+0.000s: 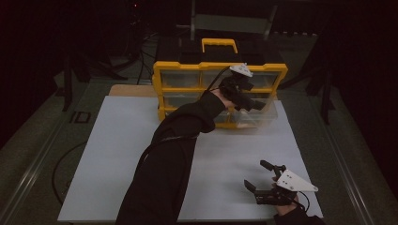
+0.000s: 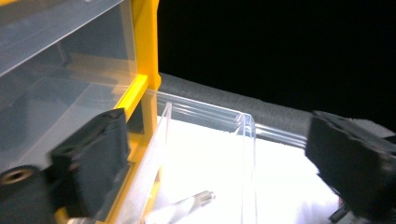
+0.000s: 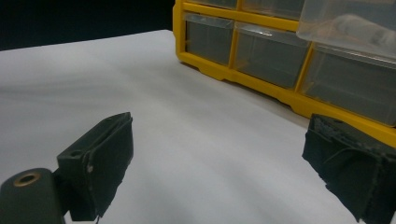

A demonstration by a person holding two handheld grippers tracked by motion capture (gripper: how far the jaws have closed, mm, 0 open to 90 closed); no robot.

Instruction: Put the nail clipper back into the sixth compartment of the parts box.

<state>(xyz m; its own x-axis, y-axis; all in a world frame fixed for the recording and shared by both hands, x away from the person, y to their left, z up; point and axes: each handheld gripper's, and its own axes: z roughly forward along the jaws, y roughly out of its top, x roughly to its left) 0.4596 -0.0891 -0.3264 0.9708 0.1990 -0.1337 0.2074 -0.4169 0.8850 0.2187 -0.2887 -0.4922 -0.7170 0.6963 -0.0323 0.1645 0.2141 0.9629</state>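
A yellow drawer cabinet with clear plastic drawers stands at the far edge of the white tabletop, near the middle of that edge, its drawer fronts facing the person. One clear drawer at the cabinet's lower right is pulled out over the tabletop, and in the left gripper view a small shiny metal part lies on its clear floor, close to a thin upright divider. The left tongs reach across to that drawer on an outstretched arm in a dark sleeve; their jaws stand wide apart, one beside the yellow frame and the other out past the drawer's far wall, gripping nothing. Behind the cabinet sits a black case with a yellow handle. The right tongs hover low over the tabletop near its near right corner, well apart from the cabinet, jaws spread open and empty; a grey three-cornered plate sits on top of them. In the right gripper view the cabinet's lower drawers show across bare white surface.
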